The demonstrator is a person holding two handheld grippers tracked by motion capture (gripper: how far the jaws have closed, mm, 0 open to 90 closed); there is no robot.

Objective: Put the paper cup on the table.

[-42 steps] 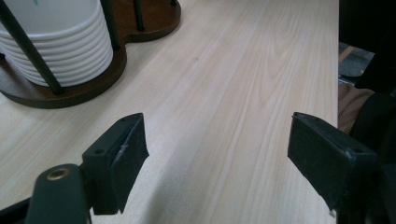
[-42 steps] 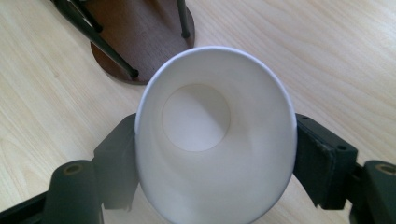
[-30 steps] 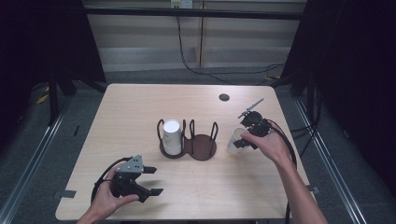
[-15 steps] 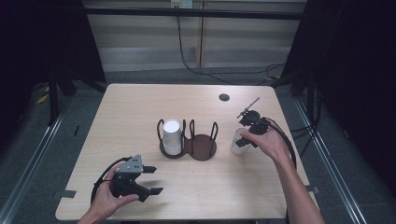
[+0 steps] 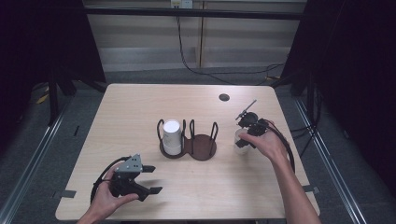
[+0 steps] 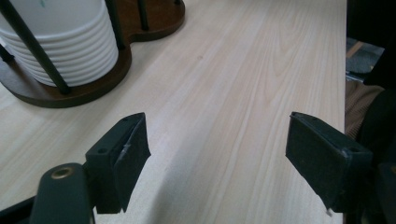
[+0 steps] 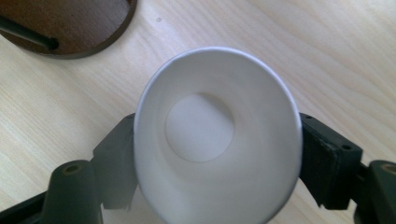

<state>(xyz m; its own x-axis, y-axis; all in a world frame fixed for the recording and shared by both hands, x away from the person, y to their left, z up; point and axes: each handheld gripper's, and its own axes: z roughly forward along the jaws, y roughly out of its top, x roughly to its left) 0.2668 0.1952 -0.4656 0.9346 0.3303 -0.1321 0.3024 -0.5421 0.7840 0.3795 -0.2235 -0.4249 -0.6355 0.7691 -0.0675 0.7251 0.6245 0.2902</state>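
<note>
A dark wooden two-ring cup holder (image 5: pixel 203 147) stands mid-table, with a stack of white paper cups (image 5: pixel 171 136) in its left ring. Right of it, my right gripper (image 5: pixel 242 138) points down over a single white paper cup (image 5: pixel 239 143). In the right gripper view the pads touch both sides of that cup (image 7: pixel 201 126); the jaws of my right gripper (image 7: pixel 217 154) have just been opening. Near the front left, my left gripper (image 5: pixel 155 179) lies open, its jaws just opening slightly. Nothing sits between the jaws of my left gripper (image 6: pixel 217 154), which faces the cup stack (image 6: pixel 70 51).
The holder's right ring (image 7: pixel 70 23) is bare wood, close to the held cup. A small black round grommet (image 5: pixel 224 97) sits in the table's far right part. The table's right edge (image 6: pixel 345 70) runs near my left gripper's jaw. Cables trail from both grippers.
The right hand has shifted slightly with the cup beside the holder. The left hand and its gripper have stayed put.
</note>
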